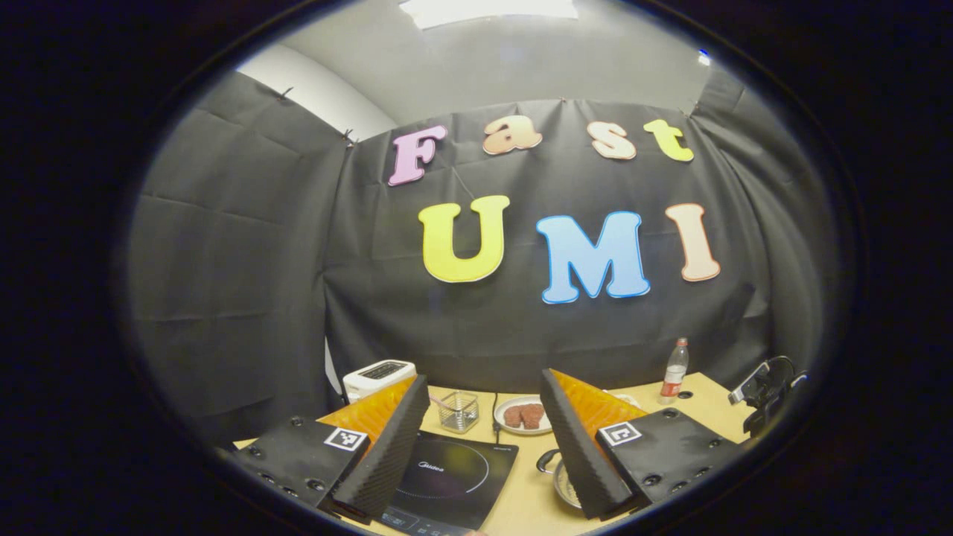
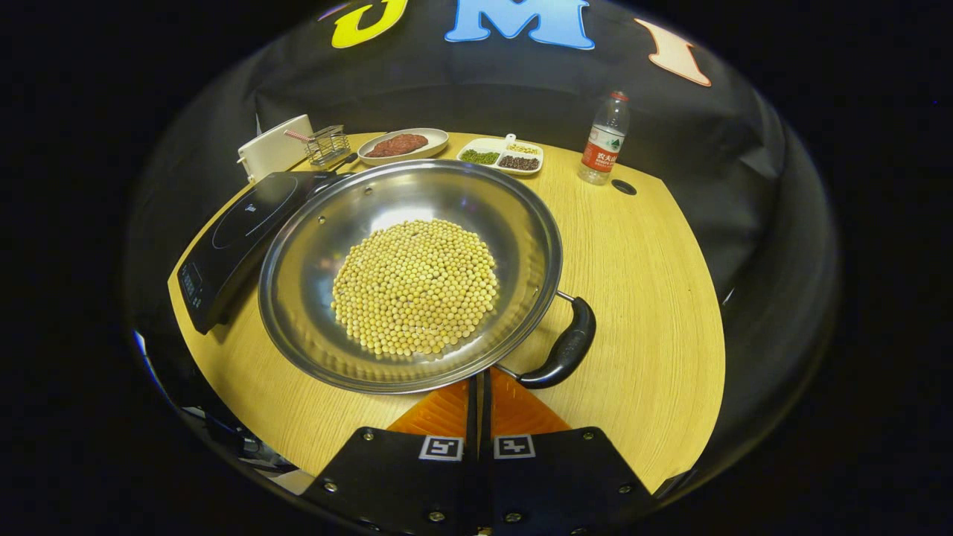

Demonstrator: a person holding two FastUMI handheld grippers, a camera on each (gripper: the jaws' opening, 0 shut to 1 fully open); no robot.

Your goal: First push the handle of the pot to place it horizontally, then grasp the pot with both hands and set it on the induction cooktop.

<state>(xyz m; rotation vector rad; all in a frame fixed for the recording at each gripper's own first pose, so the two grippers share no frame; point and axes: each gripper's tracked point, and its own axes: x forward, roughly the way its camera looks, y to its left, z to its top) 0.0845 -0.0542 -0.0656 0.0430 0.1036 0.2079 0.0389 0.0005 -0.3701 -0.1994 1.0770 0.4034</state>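
Closest to us in the right gripper view, our right gripper [image 2: 480, 387] has its jaws pressed together with nothing between them, their tips just short of the near rim of the pot [image 2: 409, 272]. That pot is a wide, shallow steel pan sitting on the wooden bench [image 2: 640, 298], holding a heap of pale yellow beans [image 2: 415, 286]. Its black handle [image 2: 562, 350] sticks out at the near right of the rim, just to the right of the closed jaws and apart from them. Left of the pot, and partly hidden by its rim, lies the black induction cooktop [image 2: 238, 231]. Along the back edge we see a white toaster [image 2: 274, 149], a small wire basket [image 2: 327, 145], an oval plate with something reddish [image 2: 402, 145], a divided tray of dark and green grains [image 2: 500, 155] and a water bottle [image 2: 604, 140] with a red label whose writing is too small for us to read. In the left gripper view, our left gripper [image 1: 484, 439] is held high with its jaws wide apart and empty; between them we see the cooktop, carrying a brand mark too faint to read, and a bit of the pot's rim beside the right-hand jaw. Far right in that view, a black device [image 1: 767, 394] stands at the bench edge.
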